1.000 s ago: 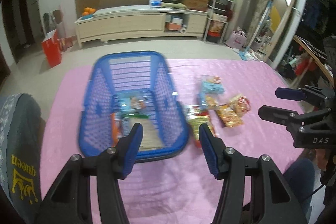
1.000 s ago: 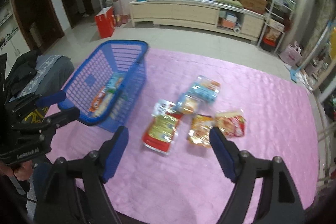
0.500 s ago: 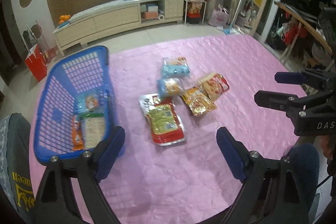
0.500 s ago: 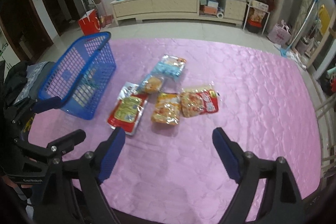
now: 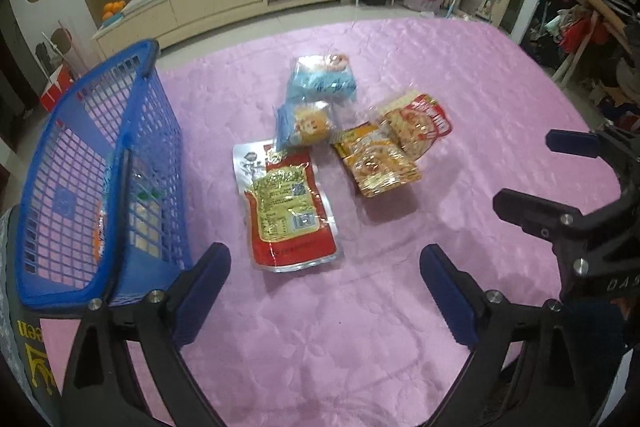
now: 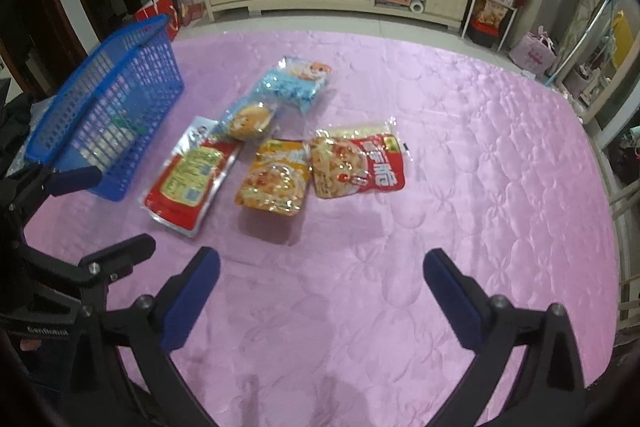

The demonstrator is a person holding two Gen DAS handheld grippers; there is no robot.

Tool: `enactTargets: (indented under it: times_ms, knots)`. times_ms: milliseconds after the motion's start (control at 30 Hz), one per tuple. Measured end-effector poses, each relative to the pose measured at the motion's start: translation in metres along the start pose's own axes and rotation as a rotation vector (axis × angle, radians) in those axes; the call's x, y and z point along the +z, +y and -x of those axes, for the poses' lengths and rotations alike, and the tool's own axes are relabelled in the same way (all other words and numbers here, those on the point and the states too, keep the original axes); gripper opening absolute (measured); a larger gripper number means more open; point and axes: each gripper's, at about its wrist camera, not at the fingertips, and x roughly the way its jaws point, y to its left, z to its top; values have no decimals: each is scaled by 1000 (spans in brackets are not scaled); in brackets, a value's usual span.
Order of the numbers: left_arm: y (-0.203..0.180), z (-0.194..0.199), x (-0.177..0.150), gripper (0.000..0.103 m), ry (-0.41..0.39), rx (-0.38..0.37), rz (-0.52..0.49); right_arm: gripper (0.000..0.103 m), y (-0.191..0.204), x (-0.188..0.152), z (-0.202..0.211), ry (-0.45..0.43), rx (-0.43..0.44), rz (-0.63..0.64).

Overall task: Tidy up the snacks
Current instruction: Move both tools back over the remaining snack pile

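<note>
Both grippers shifted from basket [image 5: 100, 183] toward snack packets [image 5: 288, 215], jaws just opened, empty.

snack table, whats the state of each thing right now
blue basket: upright, some packets inside
red pouch: flat on cloth, outside basket
orange packet: flat, outside basket
left hand-held gripper: open, empty
right hand-held gripper: open, empty

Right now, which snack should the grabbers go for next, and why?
Probably the left gripper should dip to the big red pouch. Its jaws have just been opening with nothing between them, the pouch lies straight ahead on the pink cloth, and it is the loose snack closest to the blue basket.
</note>
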Motion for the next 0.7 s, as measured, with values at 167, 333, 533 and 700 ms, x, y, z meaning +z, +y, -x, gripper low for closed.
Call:
enactTargets:
  times_ms: [167, 333, 533, 700]
  knots:
    - [5, -28, 4, 94, 46, 3, 20, 103, -3, 4, -22, 33, -3, -12]
    - [5, -53, 12, 94, 83, 17, 4, 103, -8, 9, -40, 52, -6, -35]
    - [20, -80, 23, 94, 119, 11, 43, 103, -13, 14, -51, 46, -9, -47]
    - [30, -108, 28, 94, 172, 7, 55, 103, -16, 13, -58, 44, -6, -50]
